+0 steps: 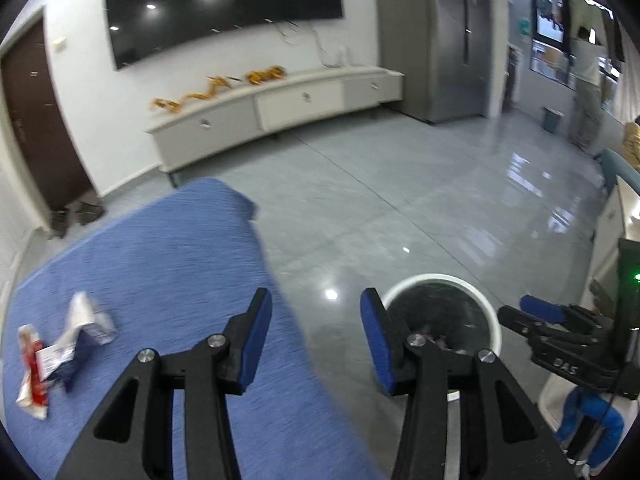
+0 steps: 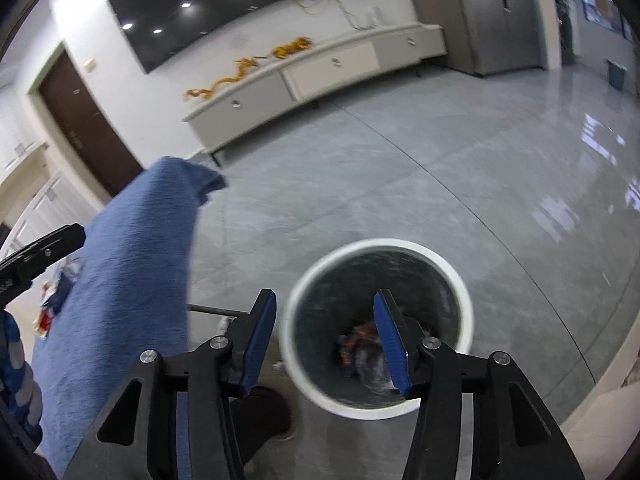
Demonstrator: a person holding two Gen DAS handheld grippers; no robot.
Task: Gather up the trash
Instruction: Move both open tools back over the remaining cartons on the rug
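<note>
A white round bin (image 2: pixel 378 328) with a dark liner stands on the floor; crumpled trash (image 2: pixel 360 346) lies at its bottom. My right gripper (image 2: pixel 324 340) is open and empty just above the bin's left rim. My left gripper (image 1: pixel 316 340) is open and empty over the edge of a blue-covered table (image 1: pixel 160 264). Crumpled white, red and blue wrappers (image 1: pixel 64 346) lie on the cloth at the far left. The bin also shows in the left wrist view (image 1: pixel 442 280), with the right gripper (image 1: pixel 560 324) beside it.
The blue cloth (image 2: pixel 128 264) hangs down left of the bin. A shoe (image 2: pixel 276 416) shows on the grey tiled floor (image 2: pixel 400 168). A long white TV cabinet (image 1: pixel 280 108) and a wall screen (image 1: pixel 224 4) stand at the back. A person (image 1: pixel 586 80) stands far right.
</note>
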